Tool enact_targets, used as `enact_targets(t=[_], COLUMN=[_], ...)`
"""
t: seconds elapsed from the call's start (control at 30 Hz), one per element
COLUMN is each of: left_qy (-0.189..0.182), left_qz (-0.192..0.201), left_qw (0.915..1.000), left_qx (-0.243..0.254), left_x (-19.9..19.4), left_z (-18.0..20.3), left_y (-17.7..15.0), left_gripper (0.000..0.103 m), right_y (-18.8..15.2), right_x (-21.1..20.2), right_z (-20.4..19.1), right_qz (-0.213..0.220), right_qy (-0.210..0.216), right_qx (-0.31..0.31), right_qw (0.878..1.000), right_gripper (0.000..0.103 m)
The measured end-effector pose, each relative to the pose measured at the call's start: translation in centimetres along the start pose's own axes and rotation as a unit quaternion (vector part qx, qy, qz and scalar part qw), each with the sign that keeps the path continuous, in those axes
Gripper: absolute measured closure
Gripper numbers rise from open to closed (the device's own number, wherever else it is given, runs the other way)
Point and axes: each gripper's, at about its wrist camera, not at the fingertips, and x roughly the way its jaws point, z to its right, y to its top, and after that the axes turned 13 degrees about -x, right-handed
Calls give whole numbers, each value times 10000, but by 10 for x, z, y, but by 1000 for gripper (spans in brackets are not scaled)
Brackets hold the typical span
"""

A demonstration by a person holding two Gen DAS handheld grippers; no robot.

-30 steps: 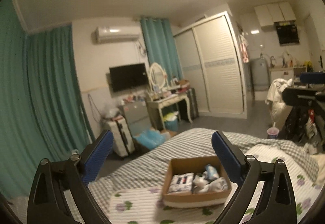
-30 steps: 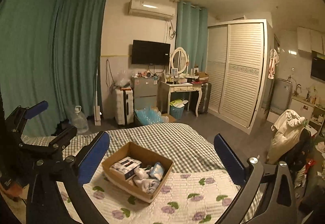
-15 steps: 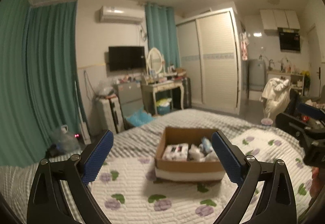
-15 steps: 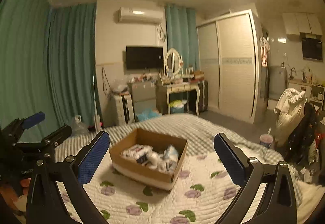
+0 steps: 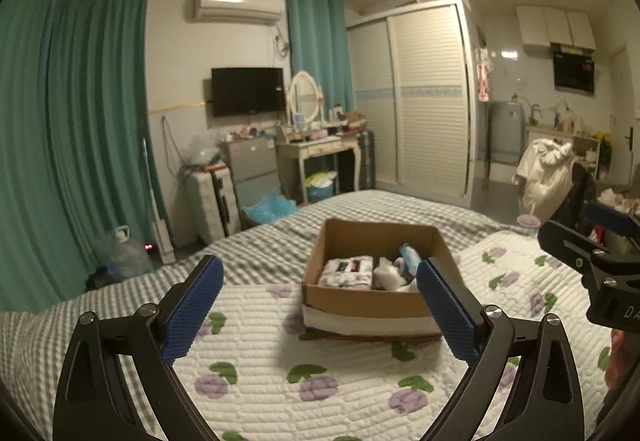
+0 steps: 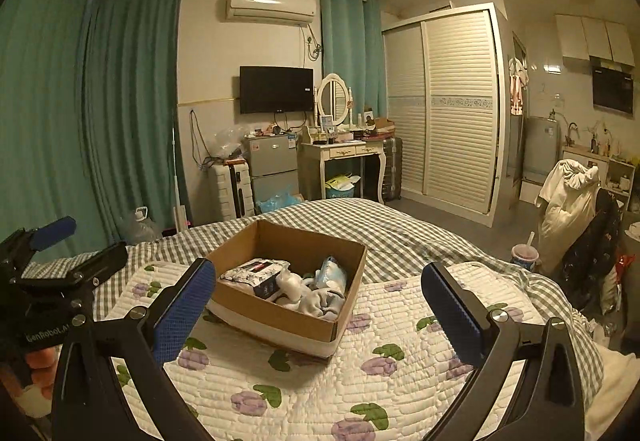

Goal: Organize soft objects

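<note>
Soft objects fill the right half of an open brown cardboard box (image 6: 289,311) with a white band along its base, which sits on a white quilted bedspread printed with purple flowers and green leaves (image 6: 320,381); among them are a crumpled white and grey cloth bundle (image 6: 316,299) and a pale blue soft packet (image 6: 331,273) leaning near the box's right wall, while a flat white pack with black and red print (image 6: 256,275) lies in the box's left half. Beyond the box, the grey and white checked blanket (image 6: 392,237) covers the far part of the bed. On the near side of the box, the left gripper (image 5: 316,305) hovers above the bedspread with its blue-padded jaws spread wide and holding nothing, the right pad overlapping the box's near right corner in the left wrist view. Also on the box's near side, the right gripper (image 6: 318,303) has its blue-padded jaws wide apart and empty, framing the box between them. Far behind the box stand a black wall television (image 6: 277,89), a white dressing table with an oval mirror (image 6: 344,151) and a white louvred sliding wardrobe (image 6: 444,109)
</note>
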Motion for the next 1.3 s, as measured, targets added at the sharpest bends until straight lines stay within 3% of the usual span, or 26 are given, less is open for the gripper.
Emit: enact_targets(t=[1.3], left_qy=[-134], left_qz=[-127], left_qw=[9995], left_qx=[-242], left_x=[1], left_z=[-5], left_y=[1], left_gripper=[4], right_y=[-7], right_x=[2], right_z=[-8], right_qz=[-186], right_qy=[-21], right_qx=[-28], right_qw=[9998], right_gripper=[0])
